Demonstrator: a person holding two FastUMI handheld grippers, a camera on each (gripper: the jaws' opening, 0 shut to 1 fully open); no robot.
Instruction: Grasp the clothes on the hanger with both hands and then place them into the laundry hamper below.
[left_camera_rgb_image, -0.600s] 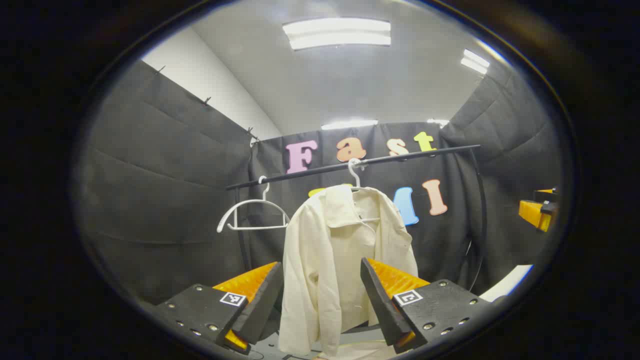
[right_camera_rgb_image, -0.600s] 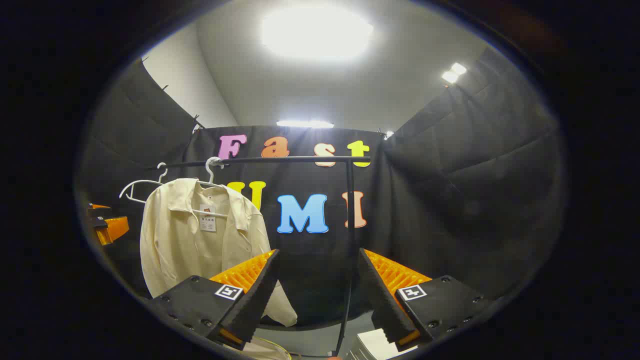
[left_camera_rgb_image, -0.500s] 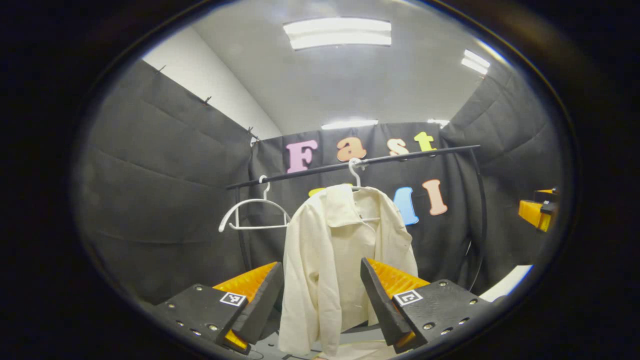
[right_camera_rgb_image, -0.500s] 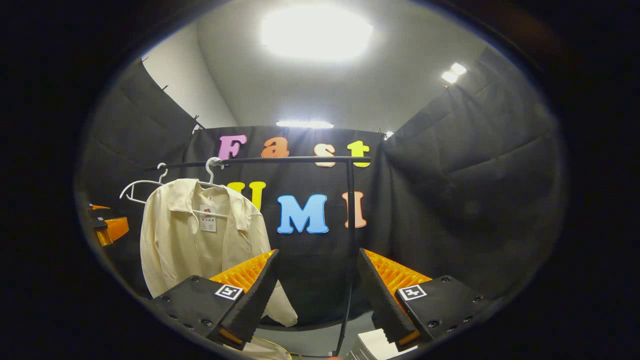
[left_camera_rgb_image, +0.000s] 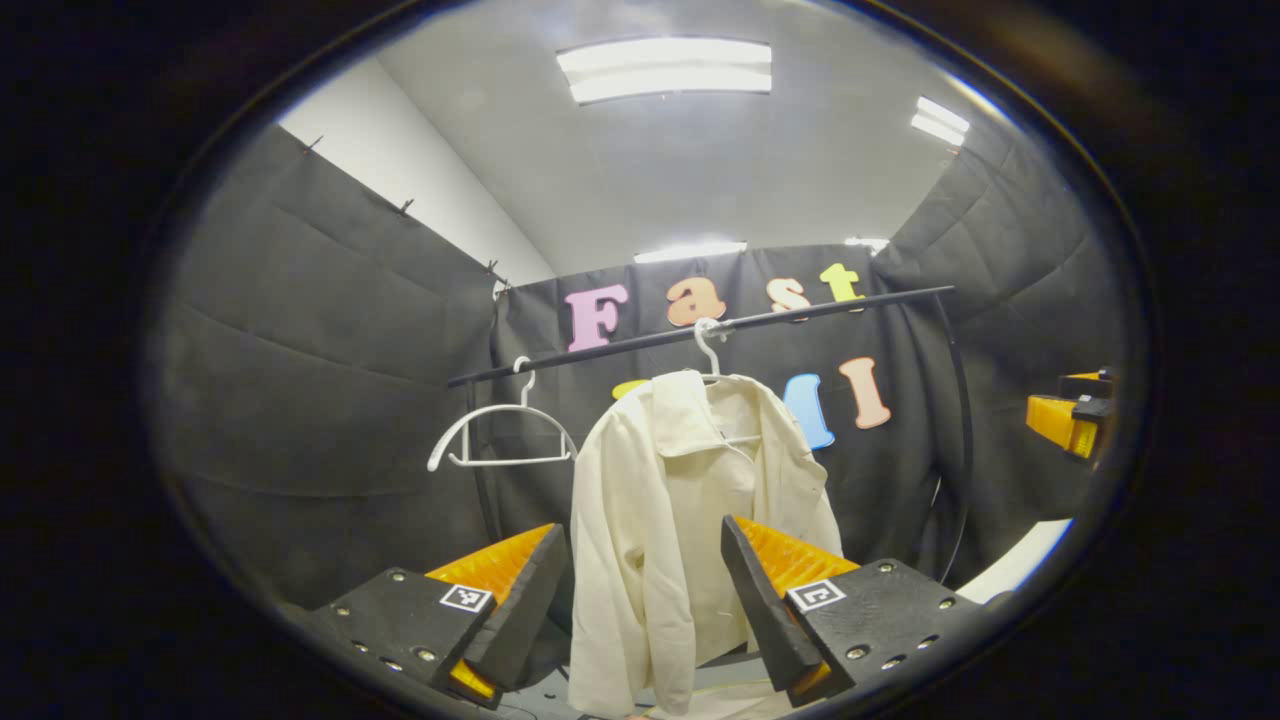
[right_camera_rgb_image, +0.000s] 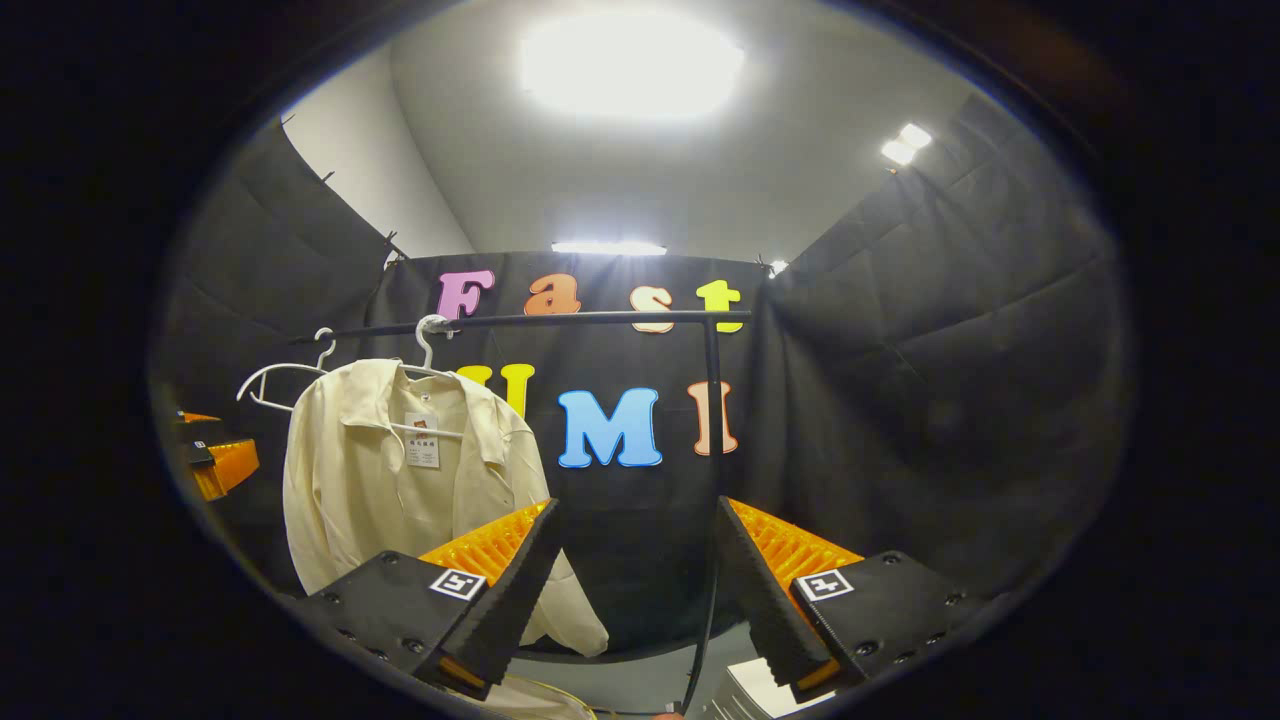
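Nearer now, jacket (left_camera_rgb_image: 680, 510) hangs beyond left hand-held gripper (left_camera_rgb_image: 640, 600).

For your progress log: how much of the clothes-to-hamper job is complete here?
Done: nothing yet. The cream shirt hangs on its white hanger from the black rail, beside an empty hanger.
In hand: the left gripper and right gripper are open, short of the shirt.
Left: grasping with both, lifting off, lowering into the hamper.
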